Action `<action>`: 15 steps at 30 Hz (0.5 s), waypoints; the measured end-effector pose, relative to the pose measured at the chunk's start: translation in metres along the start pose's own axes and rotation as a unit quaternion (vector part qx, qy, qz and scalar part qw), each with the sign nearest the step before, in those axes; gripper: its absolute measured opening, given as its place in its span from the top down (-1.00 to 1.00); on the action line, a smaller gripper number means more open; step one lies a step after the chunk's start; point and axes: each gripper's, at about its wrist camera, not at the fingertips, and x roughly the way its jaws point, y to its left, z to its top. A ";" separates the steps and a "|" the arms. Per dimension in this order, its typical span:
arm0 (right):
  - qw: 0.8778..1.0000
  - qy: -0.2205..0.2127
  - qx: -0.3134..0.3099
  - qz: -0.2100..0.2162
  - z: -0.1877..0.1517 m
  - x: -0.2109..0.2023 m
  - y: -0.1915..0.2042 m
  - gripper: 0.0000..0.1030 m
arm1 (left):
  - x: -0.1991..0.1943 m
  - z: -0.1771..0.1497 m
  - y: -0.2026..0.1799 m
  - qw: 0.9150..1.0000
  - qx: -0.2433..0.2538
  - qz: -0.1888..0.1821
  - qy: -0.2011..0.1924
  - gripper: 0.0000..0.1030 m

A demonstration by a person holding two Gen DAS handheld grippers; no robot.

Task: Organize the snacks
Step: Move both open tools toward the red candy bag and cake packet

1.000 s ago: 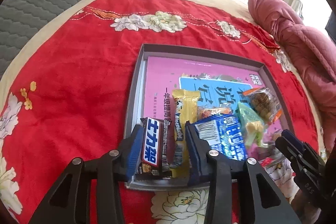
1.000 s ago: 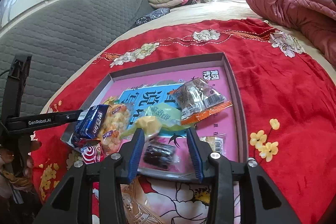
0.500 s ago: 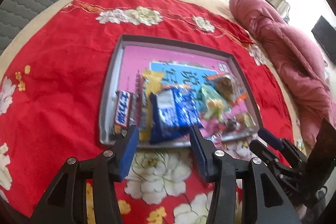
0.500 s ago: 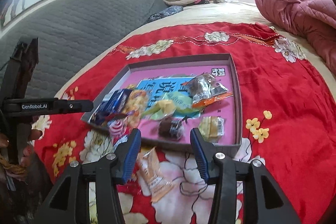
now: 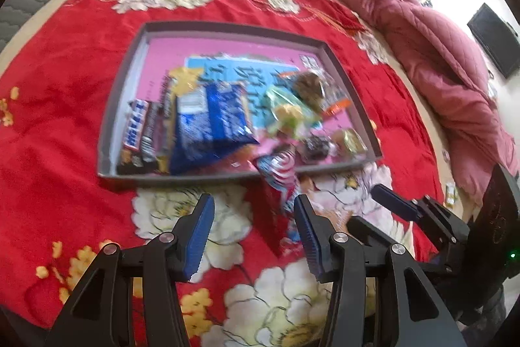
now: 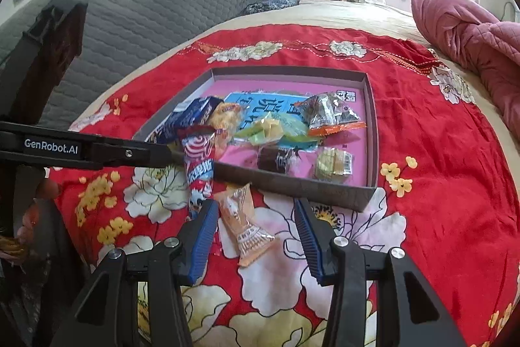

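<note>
Right wrist view: right gripper [image 6: 255, 218] hovering open and empty above the orange packet [image 6: 244, 221], lower middle, outside the tray [image 6: 302, 184]; left gripper [image 5: 253, 221] also open, empty; likely picking next, needing lowering, closing around the packet, lifting into the tray

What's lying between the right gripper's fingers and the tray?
In the right wrist view, an orange snack packet lies on the blanket between the right gripper and the tray.

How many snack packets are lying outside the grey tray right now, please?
2: an orange packet lies on the red cloth between the right gripper fingers; a red-and-blue swirl packet straddles the tray rim. Others may be hidden.
</note>
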 end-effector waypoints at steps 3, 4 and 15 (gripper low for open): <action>1.000 0.010 -0.011 0.001 -0.003 0.004 0.003 0.06 | 0.006 -0.004 -0.006 1.000 0.006 -0.005 0.013 -0.03; 1.000 0.013 -0.014 0.002 -0.003 0.006 0.004 0.06 | 0.009 -0.004 -0.007 1.000 0.007 -0.005 0.017 -0.03; 0.998 0.037 -0.054 0.001 -0.010 0.030 0.010 -0.02 | 0.036 -0.004 -0.009 0.999 -0.009 -0.022 0.047 -0.04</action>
